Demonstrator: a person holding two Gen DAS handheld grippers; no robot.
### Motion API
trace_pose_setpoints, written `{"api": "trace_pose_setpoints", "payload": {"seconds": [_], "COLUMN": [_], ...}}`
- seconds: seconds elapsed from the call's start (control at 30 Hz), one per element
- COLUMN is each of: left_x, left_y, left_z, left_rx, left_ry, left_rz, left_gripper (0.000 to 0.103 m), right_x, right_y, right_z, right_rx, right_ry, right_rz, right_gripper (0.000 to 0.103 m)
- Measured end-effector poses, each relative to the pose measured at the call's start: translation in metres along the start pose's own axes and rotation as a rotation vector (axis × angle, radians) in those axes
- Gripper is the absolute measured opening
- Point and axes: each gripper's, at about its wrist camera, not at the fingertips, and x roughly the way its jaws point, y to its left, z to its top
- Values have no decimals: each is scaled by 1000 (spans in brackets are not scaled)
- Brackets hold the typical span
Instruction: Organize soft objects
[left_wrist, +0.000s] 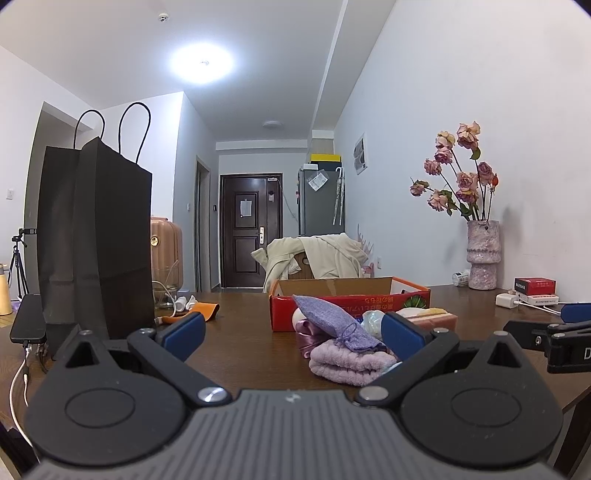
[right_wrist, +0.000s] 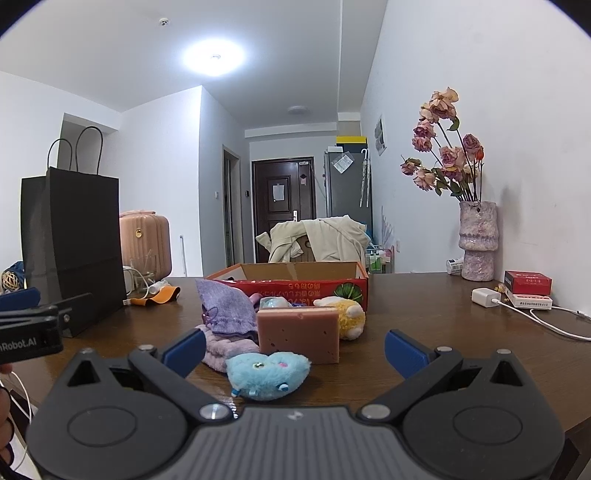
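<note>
- Near the front edge of the tabletop (right_wrist: 424, 314), the blue plush toy (right_wrist: 267, 374) sits before the right gripper (right_wrist: 295, 352), jaws apart.
- Squeeze its middle softly, then lift it into the red box (right_wrist: 295, 284).
- The left gripper (left_wrist: 293, 336) is apart too.

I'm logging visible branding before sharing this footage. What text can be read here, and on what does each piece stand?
"nRobot.AI", cut off at its start: on the left tool, seen from the right wrist.
"D", cut off: on the right tool, seen from the left wrist.
Upside-down print on the red cardboard box: not readable.
Small red box print: too small.
</note>
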Motion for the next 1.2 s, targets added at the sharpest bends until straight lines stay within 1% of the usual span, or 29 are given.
{"api": "trace_pose_setpoints", "payload": {"seconds": [1.2], "left_x": [-1], "left_y": [1], "left_z": [2], "left_rx": [6], "left_ry": [-8], "left_rz": [-1], "left_gripper": [103], "right_x": [0], "right_y": [1], "right_z": [-1], "right_rx": [1], "right_ry": [3], "right_rz": [6], "right_gripper": [103]}}
